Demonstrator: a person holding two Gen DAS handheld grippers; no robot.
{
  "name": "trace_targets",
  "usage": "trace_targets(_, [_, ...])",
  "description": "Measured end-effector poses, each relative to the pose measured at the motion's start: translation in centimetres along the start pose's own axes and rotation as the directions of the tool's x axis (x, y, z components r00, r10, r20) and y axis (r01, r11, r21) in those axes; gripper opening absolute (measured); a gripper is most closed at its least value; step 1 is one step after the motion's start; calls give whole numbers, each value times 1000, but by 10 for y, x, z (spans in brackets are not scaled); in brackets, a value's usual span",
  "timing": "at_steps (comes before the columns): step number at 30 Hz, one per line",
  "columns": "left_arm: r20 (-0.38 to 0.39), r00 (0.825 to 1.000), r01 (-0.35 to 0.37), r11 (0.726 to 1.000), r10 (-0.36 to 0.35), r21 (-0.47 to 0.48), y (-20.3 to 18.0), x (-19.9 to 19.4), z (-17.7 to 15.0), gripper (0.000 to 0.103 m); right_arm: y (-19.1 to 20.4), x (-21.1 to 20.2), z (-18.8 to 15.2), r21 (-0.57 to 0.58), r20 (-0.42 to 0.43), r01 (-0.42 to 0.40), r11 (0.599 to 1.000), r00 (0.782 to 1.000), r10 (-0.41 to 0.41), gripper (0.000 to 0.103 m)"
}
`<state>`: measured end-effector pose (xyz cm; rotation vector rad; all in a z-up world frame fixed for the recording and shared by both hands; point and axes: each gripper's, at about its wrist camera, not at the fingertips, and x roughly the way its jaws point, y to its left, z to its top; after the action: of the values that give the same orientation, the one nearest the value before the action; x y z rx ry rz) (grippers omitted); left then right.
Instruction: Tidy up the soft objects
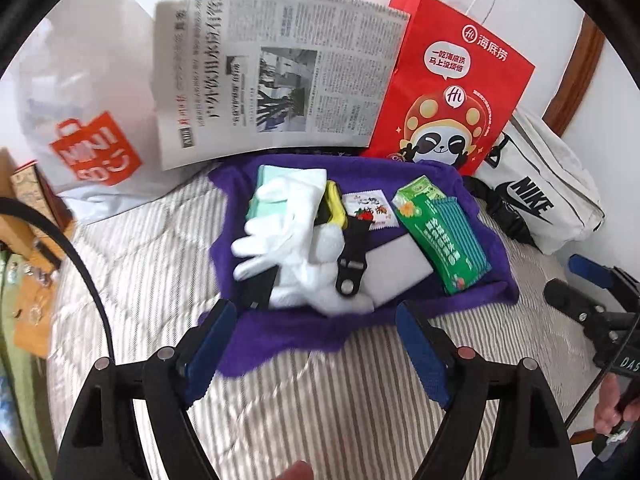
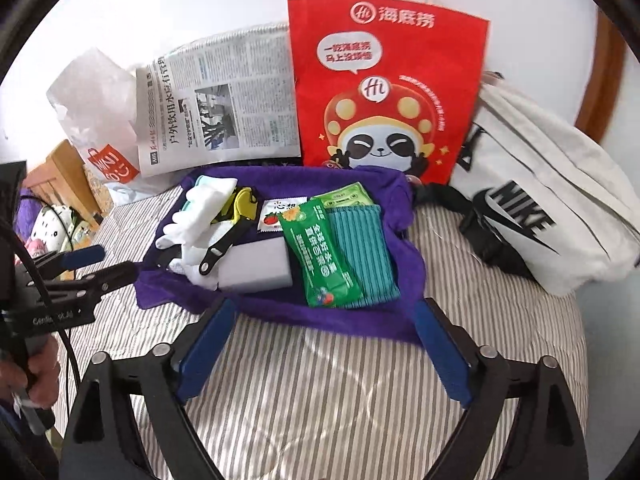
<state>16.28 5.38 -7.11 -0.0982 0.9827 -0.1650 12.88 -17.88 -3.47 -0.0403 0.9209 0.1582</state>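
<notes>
A purple towel [image 1: 460,308] [image 2: 360,320] lies on a striped bed. On it lie white gloves [image 1: 288,216] [image 2: 196,216], a green snack packet [image 1: 436,232] [image 2: 316,252], a teal striped cloth [image 2: 362,256], a grey-white block [image 1: 396,268] [image 2: 256,264], a black strap clip [image 1: 350,268] [image 2: 216,250], a small strawberry sachet [image 1: 370,210] and a yellow item [image 1: 334,200]. My left gripper [image 1: 316,320] is open at the towel's near edge, just short of the gloves. My right gripper [image 2: 324,316] is open at the towel's near edge, below the packet.
A red paper bag [image 1: 452,84] [image 2: 388,92], a newspaper [image 1: 272,72] [image 2: 216,104] and a white plastic bag [image 1: 80,120] lean on the wall behind. A white Nike bag [image 1: 536,196] [image 2: 540,208] lies at the right. Wooden furniture [image 1: 36,208] stands at the left.
</notes>
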Motion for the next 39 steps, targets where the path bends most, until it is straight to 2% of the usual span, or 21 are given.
trace_targets(4, [7,999,-47,999,47,2,-5,-24,-15,85,6,-18,-16,5,3,22,1000,1000,-22,96])
trace_targets(8, [18,998,-61,998,61,-1,-11,-42,-30,85,11,-35,-32,12,3,56,998,998,-56,99])
trace_targets(14, [35,994,-102,995,102,-9,-24,-67,-57,85,9,-60,-51,46,9,53,998,999,-54,100])
trace_targets(19, [36,996,-76,996,78,-45,-29,-85,-71,85,11,-69,-60,36,3,49,998,999,-49,100])
trace_targets(24, [37,994,-100,994,102,-30,-40,-97,-83,85,8,-80,-64,51,13,30,998,999,-31,100])
trace_targets(39, [45,995,-93,996,94,-17,-45,-114,-92,85,-4,-89,-75,78,-2,69,995,998,-69,100])
